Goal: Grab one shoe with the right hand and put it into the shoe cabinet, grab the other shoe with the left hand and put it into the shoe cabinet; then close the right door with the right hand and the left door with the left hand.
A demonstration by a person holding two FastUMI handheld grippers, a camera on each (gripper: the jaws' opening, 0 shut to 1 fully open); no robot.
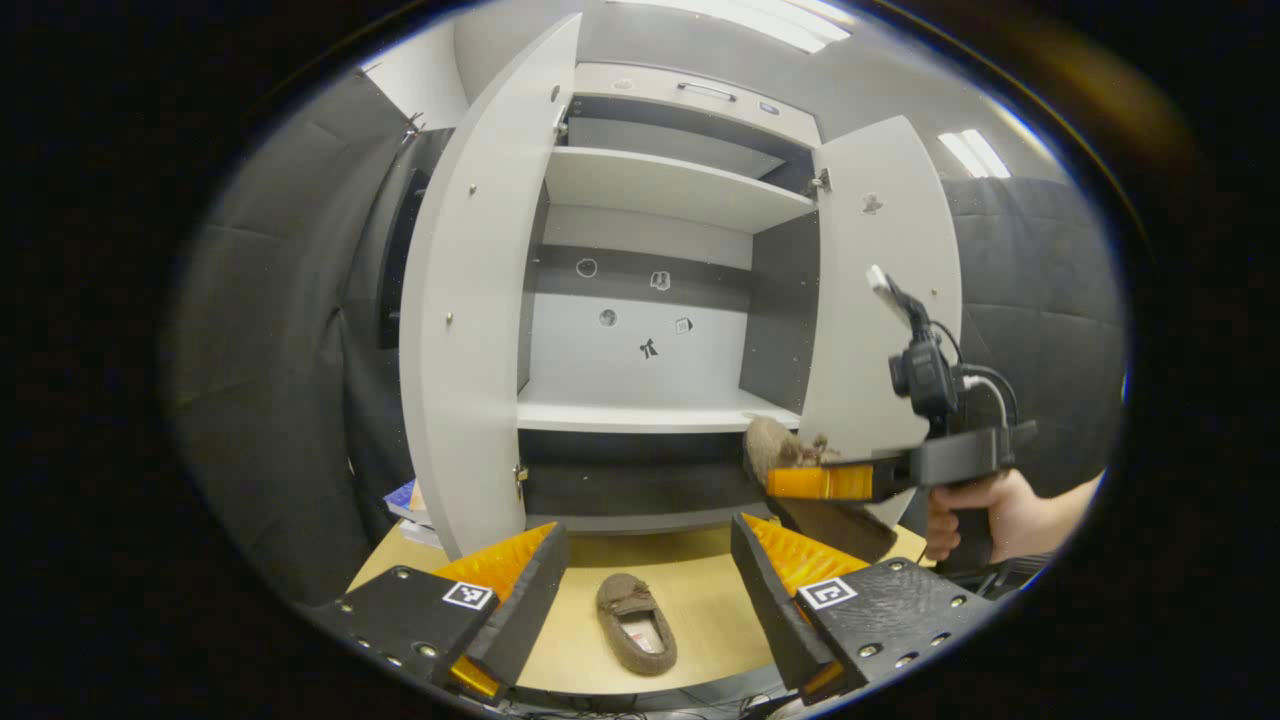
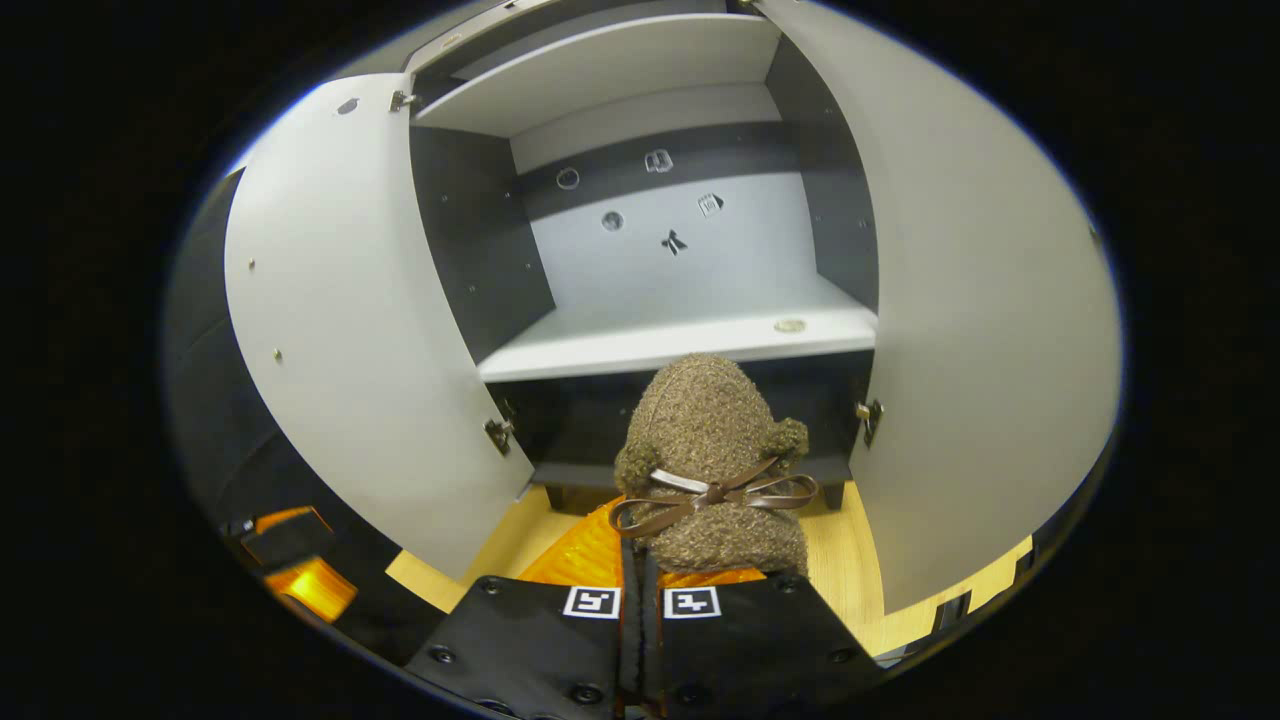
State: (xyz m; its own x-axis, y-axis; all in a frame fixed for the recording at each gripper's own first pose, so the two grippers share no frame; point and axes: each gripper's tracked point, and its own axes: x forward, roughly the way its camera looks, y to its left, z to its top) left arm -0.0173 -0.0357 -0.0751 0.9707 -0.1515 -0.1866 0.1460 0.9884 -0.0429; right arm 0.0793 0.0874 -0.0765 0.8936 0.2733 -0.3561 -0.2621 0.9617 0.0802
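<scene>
A brown fuzzy shoe (image 1: 637,622) lies on the wooden table (image 1: 700,575), between and just beyond my left gripper's (image 1: 650,565) open fingers. The other brown shoe (image 2: 712,460), with a leather bow, is held toe-forward in my right gripper (image 2: 640,560), whose fingers are pressed together on it. From the left gripper view that same shoe (image 1: 800,480) hangs in the right gripper (image 1: 820,483), held by a hand (image 1: 990,515), in front of the open shoe cabinet (image 1: 650,330). Both cabinet doors stand open: the left door (image 1: 470,300) and the right door (image 1: 880,290).
The middle shelf (image 2: 680,340) of the cabinet is bare apart from a small round fitting (image 2: 789,325). Some books (image 1: 405,500) lie at the table's left behind the left door. Dark cloth walls close in both sides.
</scene>
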